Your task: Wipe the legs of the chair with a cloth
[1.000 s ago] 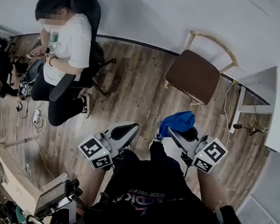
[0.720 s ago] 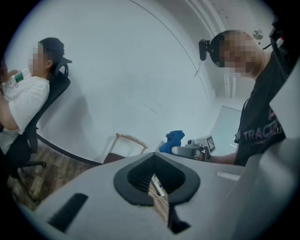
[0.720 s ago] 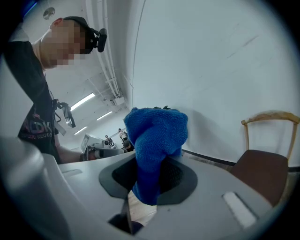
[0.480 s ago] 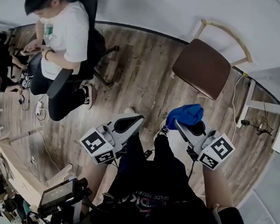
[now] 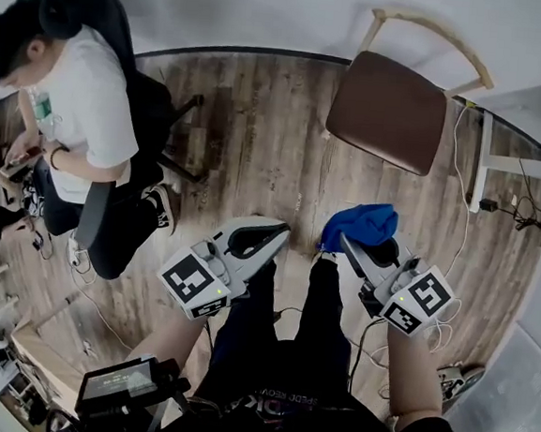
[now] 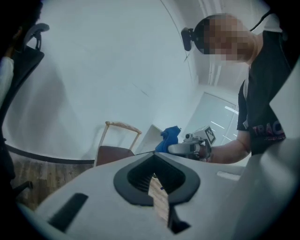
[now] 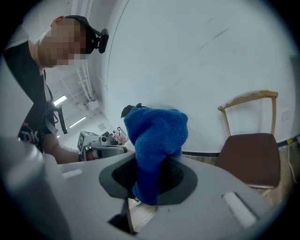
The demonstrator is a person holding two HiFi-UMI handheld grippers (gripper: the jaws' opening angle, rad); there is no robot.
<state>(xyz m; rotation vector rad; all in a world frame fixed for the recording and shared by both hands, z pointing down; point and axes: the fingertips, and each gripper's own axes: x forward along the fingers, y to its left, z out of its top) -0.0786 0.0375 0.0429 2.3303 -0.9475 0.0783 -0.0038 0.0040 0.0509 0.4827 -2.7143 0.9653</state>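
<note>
**A:** What's around the chair (image 5: 388,112)?
**B:** It stands against the wall (image 5: 269,13) – brown seat, pale wood frame. A white surface (image 5: 528,120) is just beside it on the right, with cables (image 5: 486,205) on the floor (image 5: 267,144) under that. A seated person (image 5: 81,119) in a black office chair (image 5: 166,117) is well off to the left.

**A:** Anything in the way?
**B:** Only bare wood floor between the chair and the two grippers. Nothing is touching the legs.

**A:** Where's the cloth (image 5: 359,226)?
**B:** It's blue and bunched, up in the air and well apart from the chair. The right gripper (image 5: 346,241) has it – fingers pinched narrow on the lower part, with the rest bulging out above the tips.

**A:** Left gripper (image 5: 281,230)?
**B:** Its fingers are together at the tips and nothing is between them. The left gripper view shows only floor through the gap. It is held level with the right gripper, near it but not touching. The holder's own legs are below, between the two.
</note>
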